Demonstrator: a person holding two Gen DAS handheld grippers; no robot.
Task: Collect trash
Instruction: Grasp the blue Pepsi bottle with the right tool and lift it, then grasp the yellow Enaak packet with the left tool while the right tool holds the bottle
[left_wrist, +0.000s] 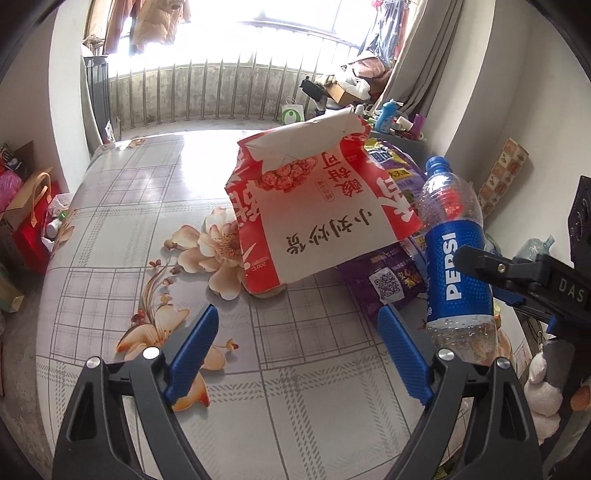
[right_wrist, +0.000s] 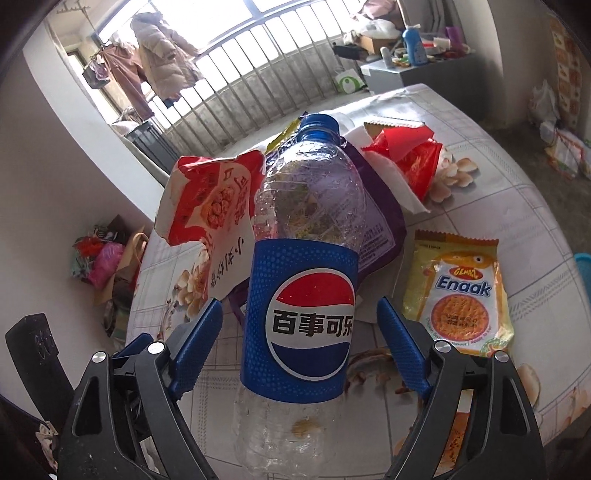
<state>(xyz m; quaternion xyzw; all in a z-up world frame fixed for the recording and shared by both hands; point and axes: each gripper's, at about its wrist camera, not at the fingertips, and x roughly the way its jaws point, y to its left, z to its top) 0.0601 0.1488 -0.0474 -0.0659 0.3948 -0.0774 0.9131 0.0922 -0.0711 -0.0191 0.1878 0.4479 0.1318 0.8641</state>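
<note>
An empty Pepsi bottle (right_wrist: 303, 314) with a blue cap stands upright between the fingers of my right gripper (right_wrist: 299, 306). The gripper is open, with a small gap showing on each side of the label. In the left wrist view the same bottle (left_wrist: 454, 258) stands at the table's right side, with one right finger (left_wrist: 480, 262) across its label. My left gripper (left_wrist: 297, 317) is open over bare cloth with nothing between its fingers. Just ahead of it lies a red and white paper snack bag (left_wrist: 317, 214). Purple wrappers (left_wrist: 384, 280) lie under that bag.
The table (left_wrist: 129, 229) has a grey checked cloth with flowers. A yellow Enaak wrapper (right_wrist: 458, 291) and a torn red wrapper (right_wrist: 410, 158) lie right of the bottle. Bags (left_wrist: 29, 214) stand on the floor at left, a cluttered cabinet (right_wrist: 406, 70) beyond the table.
</note>
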